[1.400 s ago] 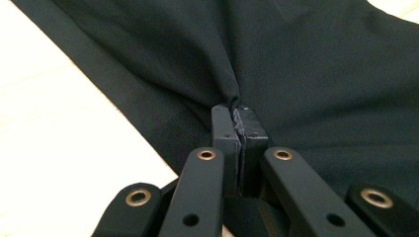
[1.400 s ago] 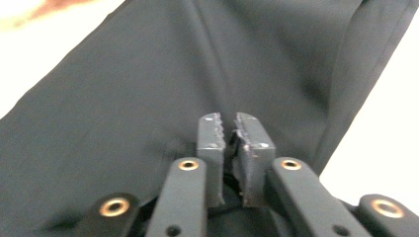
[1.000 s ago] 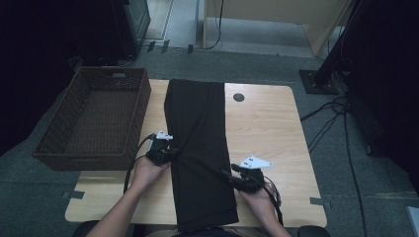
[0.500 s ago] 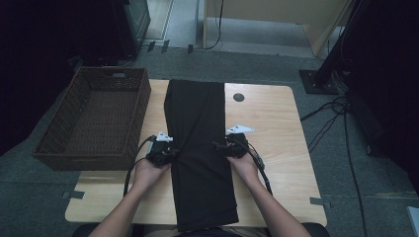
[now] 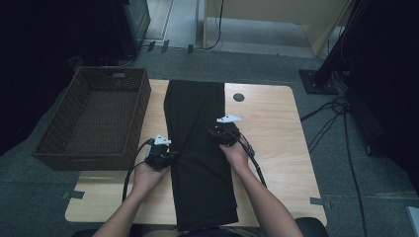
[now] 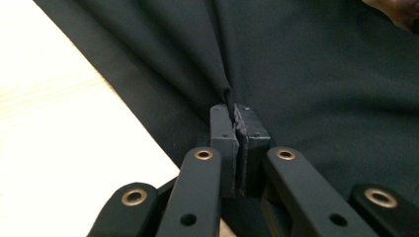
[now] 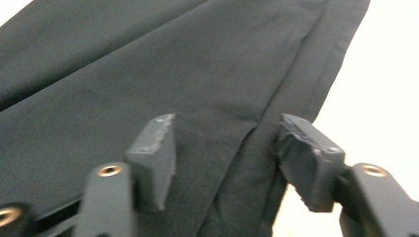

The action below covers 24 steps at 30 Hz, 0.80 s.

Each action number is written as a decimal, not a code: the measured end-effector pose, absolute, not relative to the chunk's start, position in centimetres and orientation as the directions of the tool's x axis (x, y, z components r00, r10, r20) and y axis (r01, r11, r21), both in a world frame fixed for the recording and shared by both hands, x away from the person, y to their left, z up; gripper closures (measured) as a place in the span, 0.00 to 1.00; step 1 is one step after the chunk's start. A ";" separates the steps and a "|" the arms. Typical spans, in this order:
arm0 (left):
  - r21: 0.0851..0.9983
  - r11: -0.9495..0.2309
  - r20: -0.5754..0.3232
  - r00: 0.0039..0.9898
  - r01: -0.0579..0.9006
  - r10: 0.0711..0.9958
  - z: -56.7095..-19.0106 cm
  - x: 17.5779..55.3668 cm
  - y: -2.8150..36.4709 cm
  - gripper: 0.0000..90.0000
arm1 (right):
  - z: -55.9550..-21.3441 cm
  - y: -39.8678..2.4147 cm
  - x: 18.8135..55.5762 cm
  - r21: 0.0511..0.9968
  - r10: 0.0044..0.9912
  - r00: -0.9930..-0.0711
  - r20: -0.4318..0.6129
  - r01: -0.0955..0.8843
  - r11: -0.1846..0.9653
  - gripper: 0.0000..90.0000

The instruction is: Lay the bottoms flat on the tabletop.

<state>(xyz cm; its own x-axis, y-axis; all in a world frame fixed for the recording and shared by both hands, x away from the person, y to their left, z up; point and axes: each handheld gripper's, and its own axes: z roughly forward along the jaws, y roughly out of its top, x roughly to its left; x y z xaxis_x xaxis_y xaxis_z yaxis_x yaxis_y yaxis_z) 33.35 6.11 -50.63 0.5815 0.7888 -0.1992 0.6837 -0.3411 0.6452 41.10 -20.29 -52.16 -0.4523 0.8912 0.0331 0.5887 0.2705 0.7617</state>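
Note:
A long black garment (image 5: 197, 128), folded lengthwise, lies down the middle of the wooden table (image 5: 276, 123). My left gripper (image 5: 165, 157) sits at the garment's left edge. In the left gripper view its jaws (image 6: 233, 111) are shut on a pinched fold of the black cloth (image 6: 296, 74). My right gripper (image 5: 217, 134) rests on the garment's right edge, about halfway along. In the right gripper view its jaws (image 7: 225, 128) stand apart and have just been closing. The cloth's hemmed edge (image 7: 257, 133) lies between the pads, and they are not pressing on it.
A dark wicker basket (image 5: 99, 118) stands on the table's left side, next to the garment. A round cable hole (image 5: 238, 97) is in the table top at the far right. Cables (image 5: 341, 113) and a stand base lie on the floor to the right.
My right hand has slid along the garment's right edge, from near the front end to about the middle. The left gripper has kept its place and its hold on the cloth.

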 end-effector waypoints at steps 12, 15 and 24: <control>0.669 -0.290 -0.212 0.549 0.685 0.808 -49.4 34.8 6.9 0.60 | -52.1 -21.4 40.1 0.769 0.881 -0.472 0.035 0.576 0.278 0.99; 0.669 -0.269 -0.208 0.522 0.693 0.827 -49.1 36.2 6.8 0.51 | -52.0 -21.8 40.0 0.762 0.883 -0.466 0.055 0.591 0.264 0.99; 0.646 -0.223 -0.226 0.462 0.730 0.858 -48.8 41.1 5.6 0.39 | -52.0 -22.7 39.3 0.759 0.881 -0.465 0.088 0.604 0.243 0.99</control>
<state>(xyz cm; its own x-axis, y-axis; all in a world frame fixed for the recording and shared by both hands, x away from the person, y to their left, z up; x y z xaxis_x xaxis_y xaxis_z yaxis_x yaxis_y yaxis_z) 41.12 5.65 -48.76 0.4623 0.8575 -0.2257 0.7297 -0.2233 0.6463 39.32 -22.66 -51.97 -0.4645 0.8812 0.0880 0.6042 0.2428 0.7589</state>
